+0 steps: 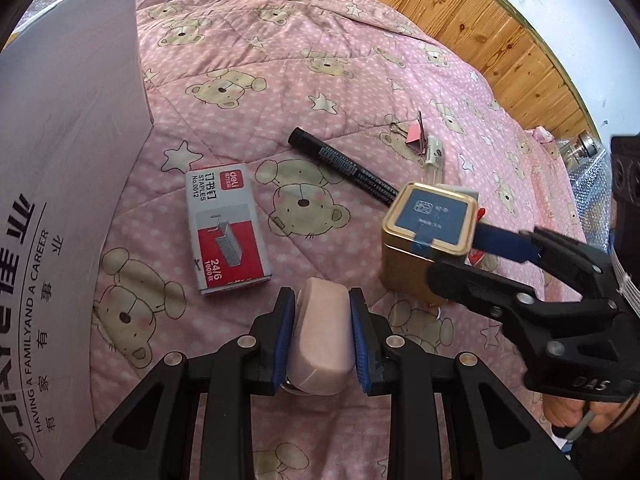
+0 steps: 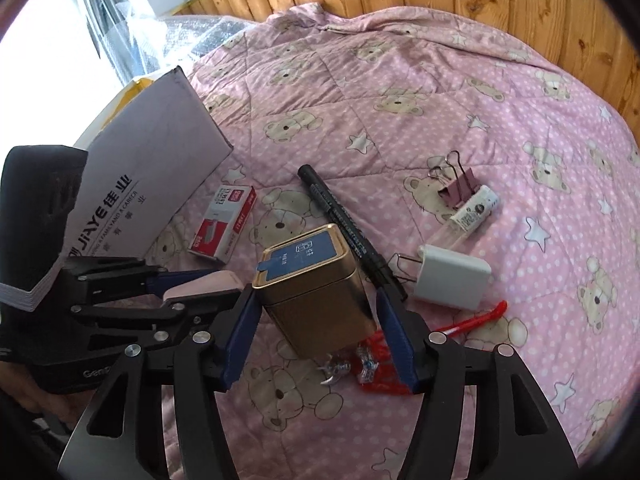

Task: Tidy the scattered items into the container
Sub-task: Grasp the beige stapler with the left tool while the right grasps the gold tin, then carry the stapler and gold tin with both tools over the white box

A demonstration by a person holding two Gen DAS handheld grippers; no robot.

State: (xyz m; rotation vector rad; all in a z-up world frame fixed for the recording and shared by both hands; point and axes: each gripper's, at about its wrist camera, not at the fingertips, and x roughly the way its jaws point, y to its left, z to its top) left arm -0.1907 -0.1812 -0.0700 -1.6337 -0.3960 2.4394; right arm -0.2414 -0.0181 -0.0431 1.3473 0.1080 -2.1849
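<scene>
Left gripper [image 1: 322,332] pinches a pink stapler [image 1: 320,344] just above the bear-print quilt [image 1: 320,80], right gripper [image 2: 316,332] spread around a gold tin [image 2: 316,292], touching it or not unclear, beside staples box [image 1: 226,228], black marker [image 1: 344,170] and cardboard box [image 1: 68,184].

The far half of the pink quilt [image 2: 400,80] is left bare, and open room is offered there up to the wooden wall [image 2: 500,4]. The near middle is crowded: a staple box [image 1: 226,228], a black marker [image 1: 344,166], a gold tin [image 2: 316,292], a white charger [image 2: 454,276] and a binder clip [image 2: 456,184] lie close together. The left side is blocked by a tall cardboard flap [image 1: 68,168].
</scene>
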